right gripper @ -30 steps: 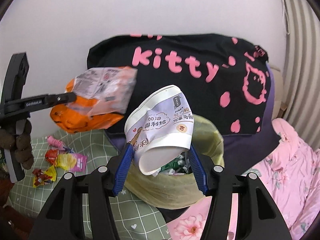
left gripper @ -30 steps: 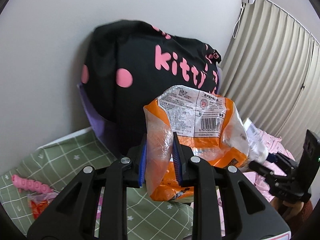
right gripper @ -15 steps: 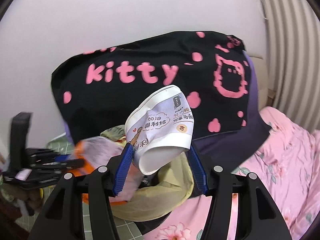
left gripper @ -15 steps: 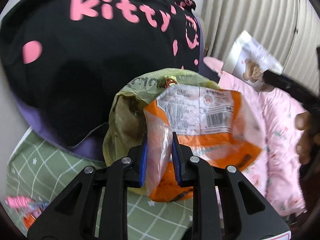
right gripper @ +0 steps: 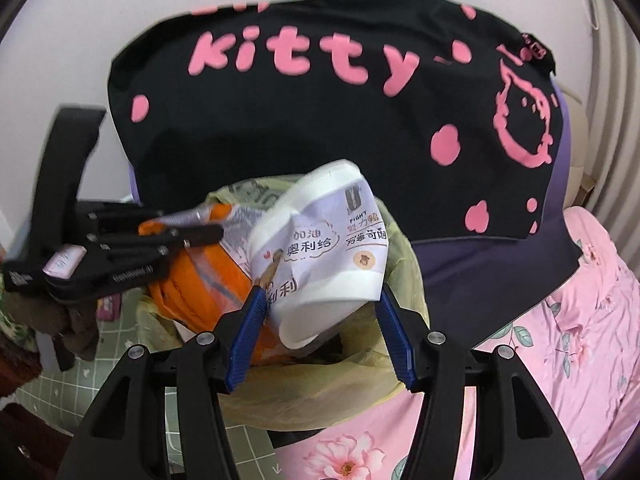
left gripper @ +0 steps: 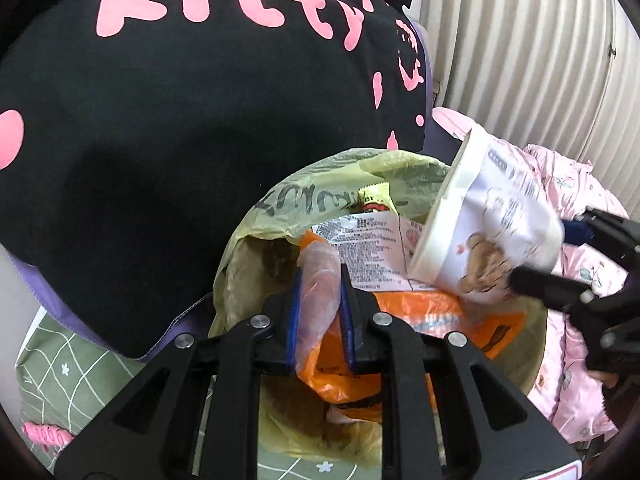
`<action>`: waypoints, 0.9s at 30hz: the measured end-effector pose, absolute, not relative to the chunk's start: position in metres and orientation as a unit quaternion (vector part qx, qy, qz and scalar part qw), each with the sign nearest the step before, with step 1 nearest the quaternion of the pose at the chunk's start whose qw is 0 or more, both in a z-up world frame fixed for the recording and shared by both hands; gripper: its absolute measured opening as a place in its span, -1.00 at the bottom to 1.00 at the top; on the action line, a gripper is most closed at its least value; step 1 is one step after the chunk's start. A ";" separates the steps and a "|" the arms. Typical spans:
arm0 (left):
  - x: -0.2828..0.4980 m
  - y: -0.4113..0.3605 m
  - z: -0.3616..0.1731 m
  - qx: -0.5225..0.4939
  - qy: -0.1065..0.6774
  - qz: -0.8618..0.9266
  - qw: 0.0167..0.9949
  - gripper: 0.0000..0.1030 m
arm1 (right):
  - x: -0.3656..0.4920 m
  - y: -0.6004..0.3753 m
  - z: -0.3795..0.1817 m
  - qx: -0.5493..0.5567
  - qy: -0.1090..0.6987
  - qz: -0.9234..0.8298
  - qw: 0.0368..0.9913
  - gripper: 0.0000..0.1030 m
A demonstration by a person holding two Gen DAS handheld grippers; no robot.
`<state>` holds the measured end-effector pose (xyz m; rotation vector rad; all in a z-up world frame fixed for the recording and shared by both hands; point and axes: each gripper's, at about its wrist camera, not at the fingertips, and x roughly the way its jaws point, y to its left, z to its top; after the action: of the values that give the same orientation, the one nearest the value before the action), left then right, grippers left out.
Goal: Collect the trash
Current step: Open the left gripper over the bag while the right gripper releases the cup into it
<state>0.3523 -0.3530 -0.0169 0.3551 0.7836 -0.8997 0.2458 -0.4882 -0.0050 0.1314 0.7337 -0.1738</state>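
Observation:
An orange snack bag (left gripper: pixel 400 312) hangs in my left gripper (left gripper: pixel 319 276), whose jaws are closing and pinch the bag's clear crumpled edge. The bag sits low in the mouth of a yellow-green trash bag (left gripper: pixel 320 184). A squashed white paper cup (right gripper: pixel 328 232) with lilac print is clamped between the wide-set fingers of my right gripper (right gripper: pixel 320 292), right above the trash bag (right gripper: pixel 312 396). The cup (left gripper: pixel 492 216) touches the orange bag (right gripper: pixel 200 280) from the right. My left gripper (right gripper: pixel 216 222) reaches in from the left; my right gripper (left gripper: pixel 560 248) comes in from the right.
A black cushion with pink "kitty" lettering (left gripper: pixel 200 100) leans on the wall behind the trash bag. Pink floral bedding (right gripper: pixel 560 360) lies to the right, and a green checked sheet (left gripper: pixel 60 372) with a pink item (left gripper: pixel 44 436) to the left. A pleated curtain (left gripper: pixel 520 40) hangs at the far right.
Both grippers have come down over the trash bag. The orange snack bag has sunk into its mouth, and the paper cup has closed in beside it from the right.

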 end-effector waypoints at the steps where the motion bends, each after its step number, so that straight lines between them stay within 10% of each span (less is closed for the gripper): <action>1: 0.353 -0.354 -0.017 0.166 0.368 -0.422 0.812 -0.70 | 0.250 -0.489 -0.009 0.062 0.366 -0.085 0.925 0.03; 15: 0.362 -0.344 -0.013 0.089 0.413 -0.463 0.779 -0.63 | 0.257 -0.482 -0.018 0.041 0.384 -0.098 0.917 0.02; 27: 0.357 -0.303 0.010 0.017 0.408 -0.485 0.773 -0.07 | 0.241 -0.473 -0.007 0.050 0.362 -0.120 0.923 0.06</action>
<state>0.3572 -0.3030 0.0104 0.0365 0.8837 -1.0510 0.2409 -0.4730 -0.0069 0.1017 0.7429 -0.2461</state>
